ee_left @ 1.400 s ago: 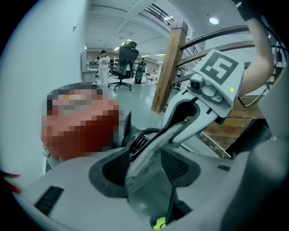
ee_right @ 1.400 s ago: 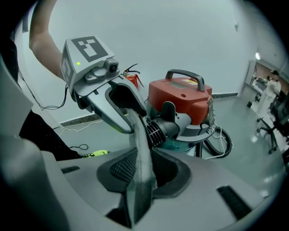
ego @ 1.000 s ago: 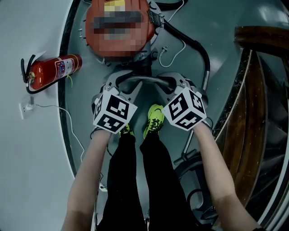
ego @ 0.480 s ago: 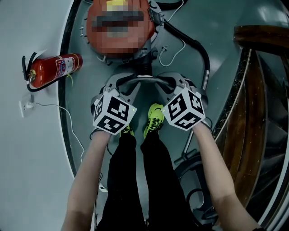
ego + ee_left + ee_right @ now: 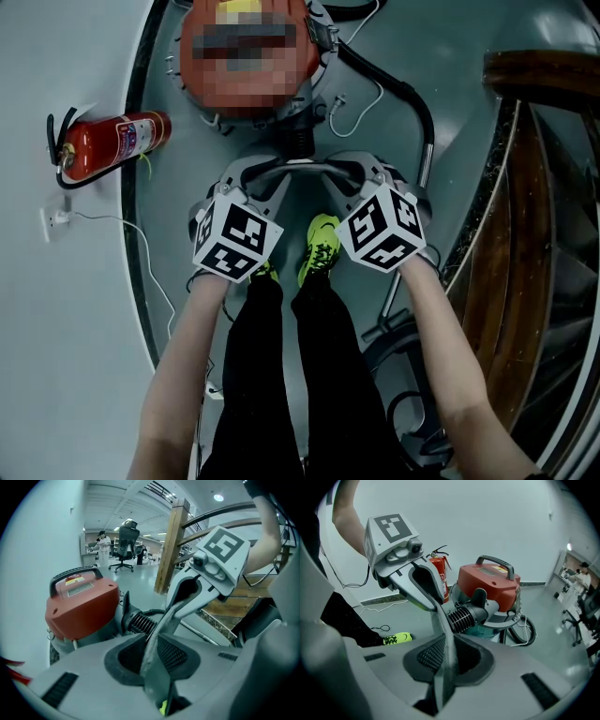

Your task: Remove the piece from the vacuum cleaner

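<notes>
The vacuum cleaner (image 5: 253, 89), a drum with a red top, stands on the floor ahead of the person's feet. A ribbed black connector (image 5: 298, 141) leads from it to a curved grey piece (image 5: 300, 167). My left gripper (image 5: 246, 178) has that piece's left end between its pads, and its jaws are closing on it. My right gripper (image 5: 361, 173) grips the right end. In the left gripper view the grey piece (image 5: 157, 639) runs between the pads toward the right gripper (image 5: 187, 592). In the right gripper view the piece (image 5: 449, 644) lies clamped between the pads, with the vacuum cleaner (image 5: 487, 585) behind.
A red fire extinguisher (image 5: 108, 145) lies on the floor to the left. A black hose (image 5: 403, 94) curves off to the right of the vacuum. A wooden stair railing (image 5: 534, 187) stands at the right. The person's yellow shoe (image 5: 321, 246) is just below the grippers.
</notes>
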